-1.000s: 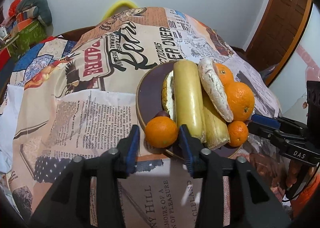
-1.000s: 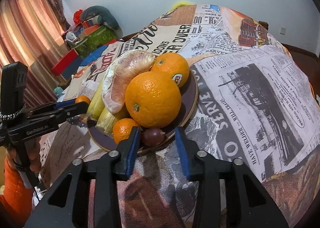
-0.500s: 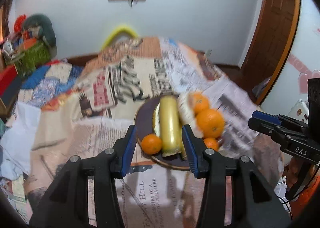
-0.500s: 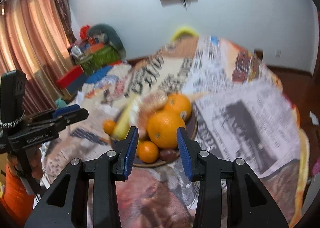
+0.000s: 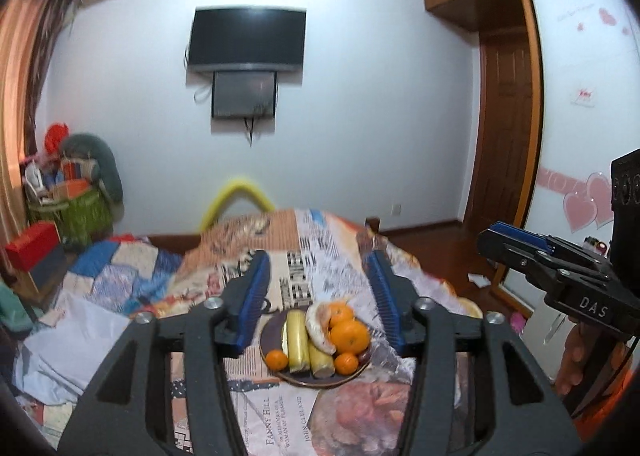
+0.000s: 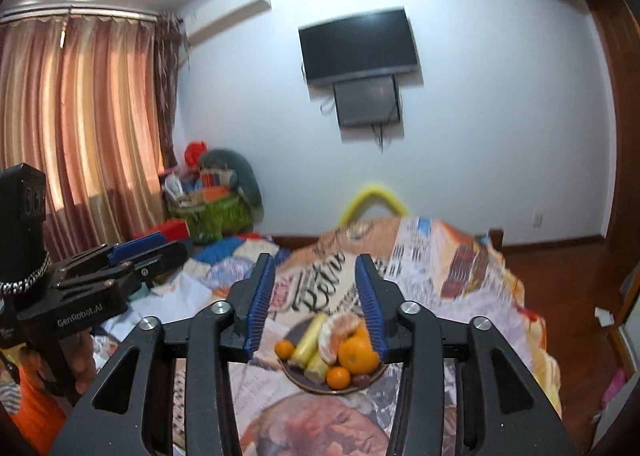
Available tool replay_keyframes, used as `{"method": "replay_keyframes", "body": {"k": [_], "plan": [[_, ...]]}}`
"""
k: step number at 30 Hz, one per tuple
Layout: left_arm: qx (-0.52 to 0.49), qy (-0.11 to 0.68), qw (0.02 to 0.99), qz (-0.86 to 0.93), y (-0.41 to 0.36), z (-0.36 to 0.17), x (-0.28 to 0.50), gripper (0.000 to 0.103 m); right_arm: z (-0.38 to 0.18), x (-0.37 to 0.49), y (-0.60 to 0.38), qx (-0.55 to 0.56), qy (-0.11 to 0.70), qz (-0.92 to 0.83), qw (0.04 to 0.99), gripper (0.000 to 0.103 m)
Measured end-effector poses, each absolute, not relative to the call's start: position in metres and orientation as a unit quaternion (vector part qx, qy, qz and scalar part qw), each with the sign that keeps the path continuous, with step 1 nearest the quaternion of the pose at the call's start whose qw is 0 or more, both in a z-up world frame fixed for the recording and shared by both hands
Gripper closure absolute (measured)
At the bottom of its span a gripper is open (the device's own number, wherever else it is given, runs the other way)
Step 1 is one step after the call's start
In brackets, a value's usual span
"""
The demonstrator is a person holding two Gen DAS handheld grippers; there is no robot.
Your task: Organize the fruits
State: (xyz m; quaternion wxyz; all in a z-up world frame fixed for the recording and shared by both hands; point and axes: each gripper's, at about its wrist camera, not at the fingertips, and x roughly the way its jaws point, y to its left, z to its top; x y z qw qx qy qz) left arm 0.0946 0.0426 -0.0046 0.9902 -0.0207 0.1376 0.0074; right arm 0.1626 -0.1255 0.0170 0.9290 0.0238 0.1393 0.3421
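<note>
A dark round plate (image 5: 269,344) on the printed bedspread holds oranges (image 5: 350,336), yellow corn-like pieces (image 5: 297,340), a peeled pomelo segment (image 5: 316,330) and a small dark fruit. The same plate (image 6: 297,376) shows in the right wrist view with a large orange (image 6: 357,354) on it. My left gripper (image 5: 318,272) is open and empty, held high above and back from the plate. My right gripper (image 6: 316,276) is also open and empty, raised well above the plate. Each gripper shows at the edge of the other's view.
The bedspread (image 5: 304,268) covers a bed. A quilt and white papers (image 5: 80,336) lie at the left. A green basket of clutter (image 5: 76,211) and a red box (image 5: 32,246) stand by the wall. A TV (image 5: 248,39) hangs on the wall. A wooden door (image 5: 504,127) is at the right.
Both grippers have pulled up and back from the plate, so the fruit looks much smaller. Both sets of jaws have opened wider. The fruit stays on the plate.
</note>
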Motion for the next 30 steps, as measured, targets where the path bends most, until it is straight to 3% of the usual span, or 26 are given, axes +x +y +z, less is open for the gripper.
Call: {"method": "replay_keyframes", "body": {"k": [3,8,12,17,30], "plan": [[-0.015,0.116,0.993,0.010,0.036,0.006,0.076,0.042,0.027,0.146,-0.130,0.028,0.114,0.331,0.936,0.039],[-0.015,0.098,0.995,0.014,0.030,0.012,0.055,0.019,0.030,0.131,-0.129,0.023,0.088,0.308,0.947,0.017],[-0.014,0.090,0.996,0.023,0.027,0.013,0.046,0.007,0.030,0.130,-0.128,0.027,0.081,0.294,0.952,0.003],[-0.015,0.086,0.996,0.029,0.024,0.011,0.040,0.002,0.030,0.127,-0.126,0.026,0.079,0.280,0.956,0.000],[-0.024,0.086,0.995,0.031,0.027,0.006,0.038,0.000,0.022,0.119,-0.132,0.019,0.087,0.277,0.957,0.000]]}}
